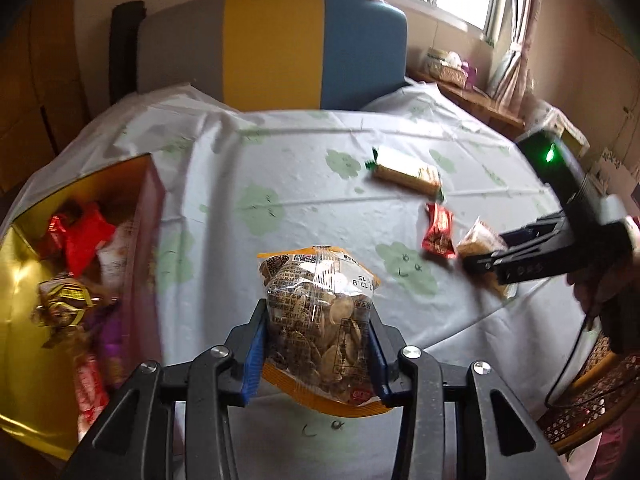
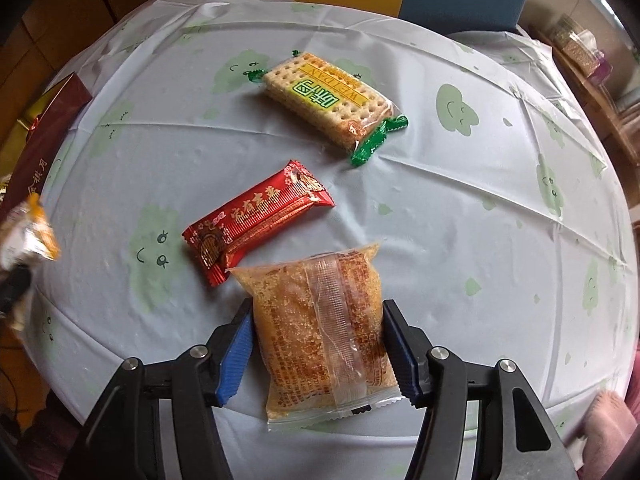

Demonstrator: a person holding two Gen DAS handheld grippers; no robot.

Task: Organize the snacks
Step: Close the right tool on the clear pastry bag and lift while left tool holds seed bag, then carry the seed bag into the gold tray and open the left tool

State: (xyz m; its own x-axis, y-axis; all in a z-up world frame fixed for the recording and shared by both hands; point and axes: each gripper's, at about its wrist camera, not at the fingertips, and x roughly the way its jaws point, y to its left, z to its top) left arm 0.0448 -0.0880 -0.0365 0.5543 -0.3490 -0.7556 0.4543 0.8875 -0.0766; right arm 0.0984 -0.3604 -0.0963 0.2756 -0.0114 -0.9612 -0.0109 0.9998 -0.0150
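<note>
Left wrist view shows our left gripper [image 1: 318,344] with its blue-padded fingers clamped on a clear, orange-edged packet of flat nuts [image 1: 320,320], held above the desk [image 1: 304,184] just right of the gold-lined gift box [image 1: 24,240] of wrapped snacks. Right wrist view shows our right gripper [image 2: 318,344] with fingers apart around a clear packet of golden crumbly cake [image 2: 320,332] lying on the desk; beyond it lie a red foil bar [image 2: 256,220], touching the packet's corner, and a cracker pack with green ends [image 2: 332,100].
</note>
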